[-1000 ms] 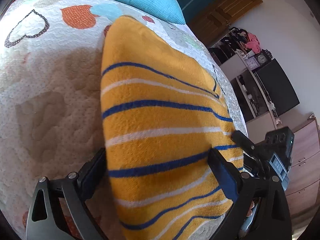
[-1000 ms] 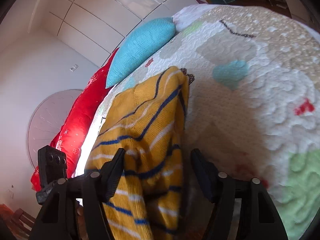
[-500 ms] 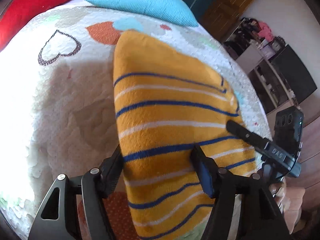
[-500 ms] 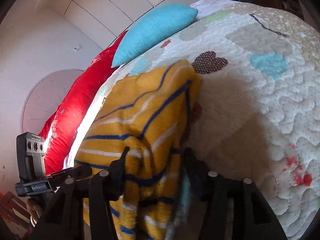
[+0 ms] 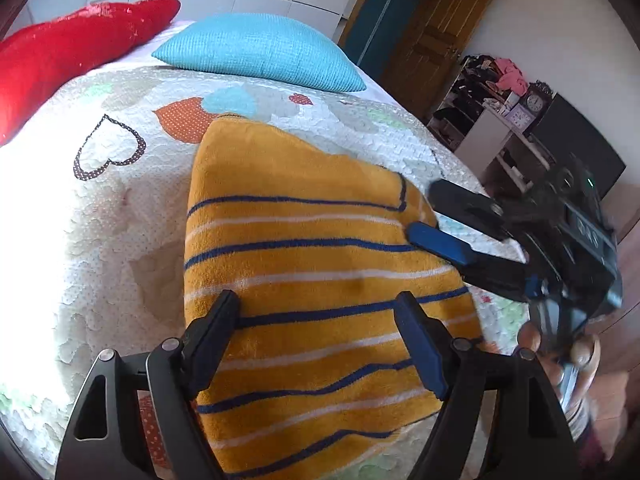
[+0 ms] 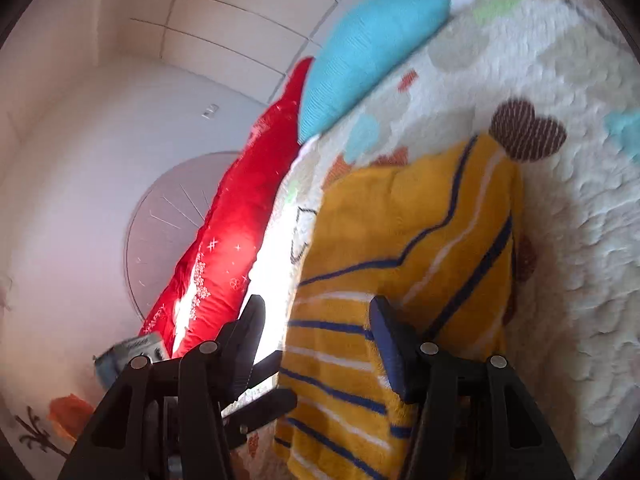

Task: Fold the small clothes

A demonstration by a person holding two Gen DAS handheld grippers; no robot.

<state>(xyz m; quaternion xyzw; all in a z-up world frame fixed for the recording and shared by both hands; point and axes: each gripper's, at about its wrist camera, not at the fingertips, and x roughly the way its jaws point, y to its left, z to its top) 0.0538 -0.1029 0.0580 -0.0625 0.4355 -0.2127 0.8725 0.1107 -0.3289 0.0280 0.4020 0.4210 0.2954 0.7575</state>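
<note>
A bed covered by a white quilt [image 5: 100,240] with heart patches carries a folded yellow striped garment [image 5: 312,280]. Beyond the garment lie a turquoise pillow [image 5: 260,52] and a red cushion [image 5: 68,52].

item: mustard-yellow fuzzy knit garment with navy and white stripes [image 5: 320,272]
state: folded over, pretty flat
spot: lying on the heart-patterned quilt [image 5: 100,216]

Strong daylight is seen blowing out the bedspread [image 5: 52,240] at its left edge. Straight lines are bent by fisheye distortion, corners are vignetted black, and the right gripper [image 5: 436,216] is motion-blurred.
</note>
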